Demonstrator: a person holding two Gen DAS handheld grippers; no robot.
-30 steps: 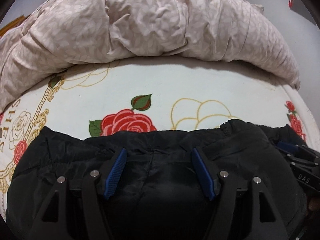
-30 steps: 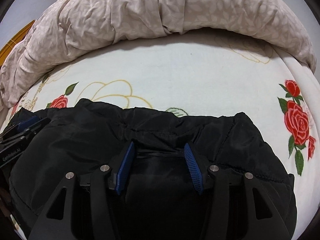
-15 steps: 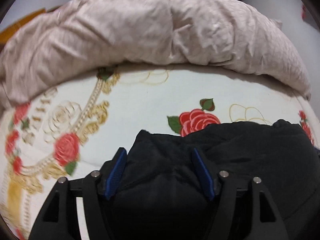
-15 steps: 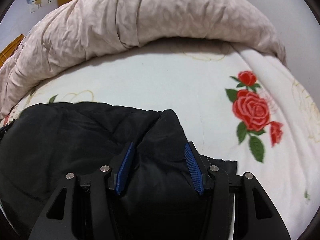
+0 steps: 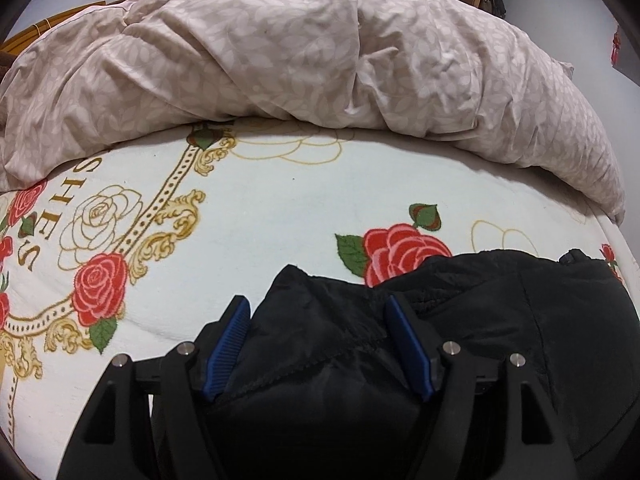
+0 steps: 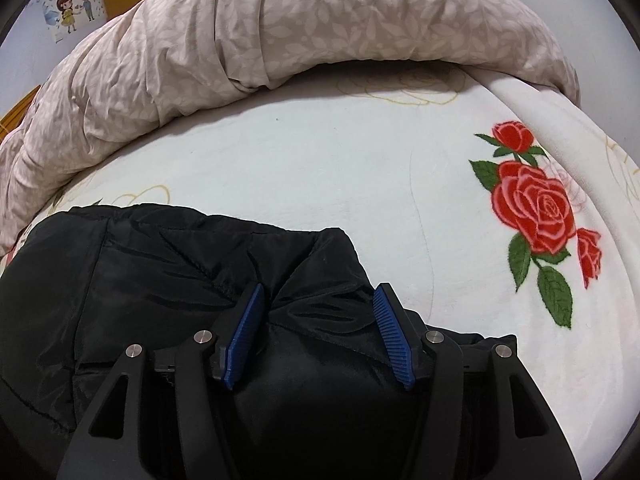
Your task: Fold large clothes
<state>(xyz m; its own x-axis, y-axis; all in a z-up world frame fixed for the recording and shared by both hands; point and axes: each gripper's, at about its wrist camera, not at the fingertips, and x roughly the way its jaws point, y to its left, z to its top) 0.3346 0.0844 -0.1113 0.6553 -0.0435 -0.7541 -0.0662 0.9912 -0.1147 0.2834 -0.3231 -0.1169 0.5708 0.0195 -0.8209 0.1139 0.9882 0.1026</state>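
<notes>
A black padded jacket point(image 5: 500, 320) lies folded on the bed's rose-printed blanket point(image 5: 280, 208). My left gripper point(image 5: 318, 308) is open, its blue pads either side of the jacket's left corner, fabric bulging between them. In the right wrist view the jacket point(image 6: 140, 280) fills the lower left. My right gripper point(image 6: 318, 296) is open over the jacket's right corner, with bunched fabric between its blue pads. Whether either gripper presses on the cloth I cannot tell.
A rolled beige leaf-print duvet point(image 5: 300, 48) runs across the far side of the bed; it also shows in the right wrist view point(image 6: 280, 32). White blanket with red roses point(image 6: 532, 204) stretches to the right. A wall with a cartoon sticker point(image 6: 74, 4) stands behind.
Both grippers have moved apart from the jacket's middle to its outer corners, left one leftward, right one rightward. The other gripper no longer shows in either view. Jaws stay open.
</notes>
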